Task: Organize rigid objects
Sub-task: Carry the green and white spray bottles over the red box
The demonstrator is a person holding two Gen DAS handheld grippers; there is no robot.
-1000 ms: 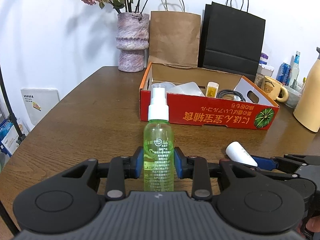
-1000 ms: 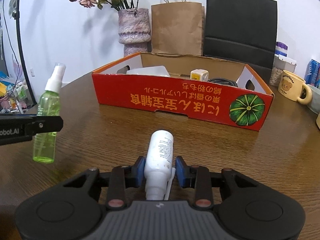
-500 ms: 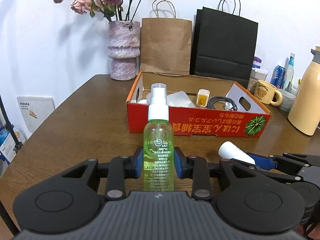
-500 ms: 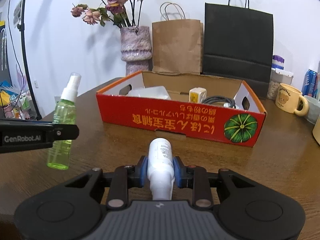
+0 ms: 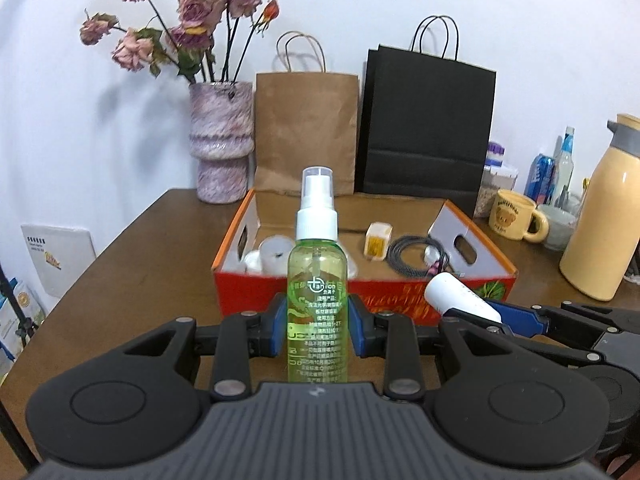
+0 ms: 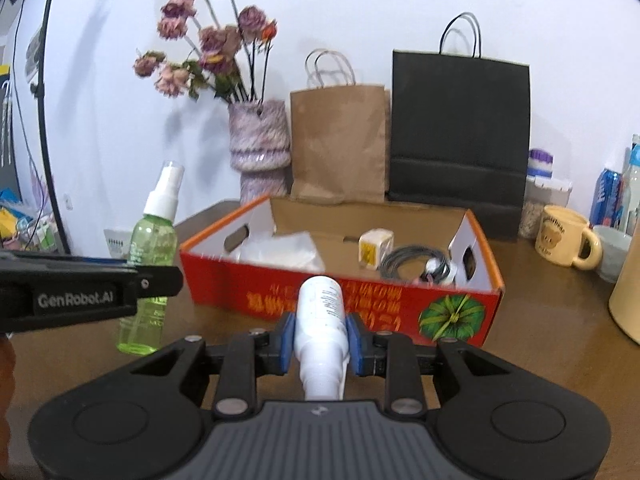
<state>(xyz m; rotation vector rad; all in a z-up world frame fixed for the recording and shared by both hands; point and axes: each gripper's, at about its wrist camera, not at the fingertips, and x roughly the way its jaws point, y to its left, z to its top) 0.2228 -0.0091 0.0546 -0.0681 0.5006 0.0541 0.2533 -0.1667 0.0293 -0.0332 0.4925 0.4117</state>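
**A:** Starting from our left: why do we carry the green spray bottle (image 5: 317,280) upright like that?

**B:** Our left tool (image 5: 317,330) is clamped on its lower body, nozzle up, so it hangs clear of the surface (image 5: 132,264), just in front of the red box (image 5: 404,292) and towards its left end. Held that way, we judge it can go down into the box standing, beside the white things already at that end.

**A:** And on our right?

**B:** The right tool (image 6: 321,338) is closed tight around the white bottle (image 6: 321,312), which lies along the fingers, its narrow end towards us and its blunt end pointing at the box's front wall. It too is off the surface, in front of the box's middle. We think both are meant for the box, where a coiled cable (image 6: 412,260) and a small yellow-and-white cube (image 6: 375,246) already sit towards the right end.

**A:** The room?

**B:** A brown wooden surface against a white wall. Behind the box, from the left: a purple vase (image 5: 221,148) of dried roses, a brown paper bag (image 5: 306,132), a black paper bag (image 5: 426,128). Right of the box stand a yellow mug (image 5: 514,220) and a cream flask (image 5: 604,216).
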